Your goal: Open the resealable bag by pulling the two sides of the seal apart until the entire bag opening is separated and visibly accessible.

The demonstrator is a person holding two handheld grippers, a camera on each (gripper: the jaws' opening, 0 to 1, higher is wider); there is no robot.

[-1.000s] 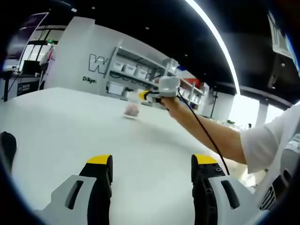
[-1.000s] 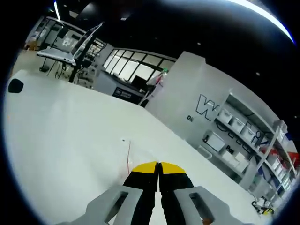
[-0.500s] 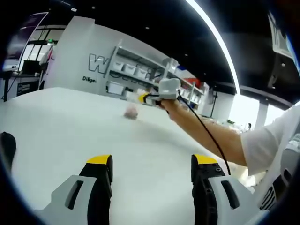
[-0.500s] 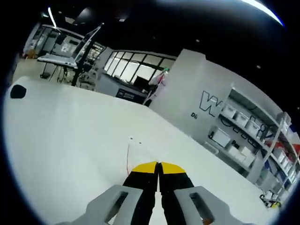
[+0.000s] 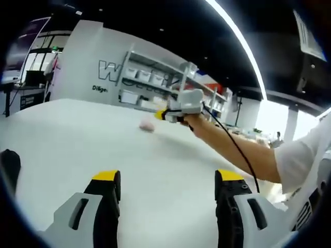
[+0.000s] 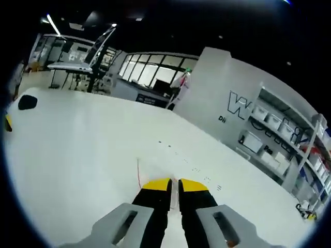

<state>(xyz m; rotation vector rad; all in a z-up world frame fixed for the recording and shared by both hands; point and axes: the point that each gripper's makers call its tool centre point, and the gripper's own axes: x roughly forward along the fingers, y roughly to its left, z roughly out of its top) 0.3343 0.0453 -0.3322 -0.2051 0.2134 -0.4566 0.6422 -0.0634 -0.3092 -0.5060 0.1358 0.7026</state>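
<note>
Resealable bag (image 5: 147, 125) blurred, distant, right claw (image 5: 164, 115) beside

Lighting: bright, even, from ceiling light strip (image 5: 243, 46) | Ceiling: dark | Glare: blown-out patch at right edge, left gripper view | Shadows: faint on white table (image 6: 77, 155) | Distortion: strong fisheye curvature at edges | Focus: distant shelves (image 5: 150, 82) soft

Left claw (image 5: 165, 181): jaws spread wide apart, yellow tips at bottom of the frame.
Right claw (image 6: 174, 185): jaws nearly together, a thin gap between, lower centre.
Right arm (image 5: 243, 150): bare forearm outstretched from right, white sleeve.
</note>
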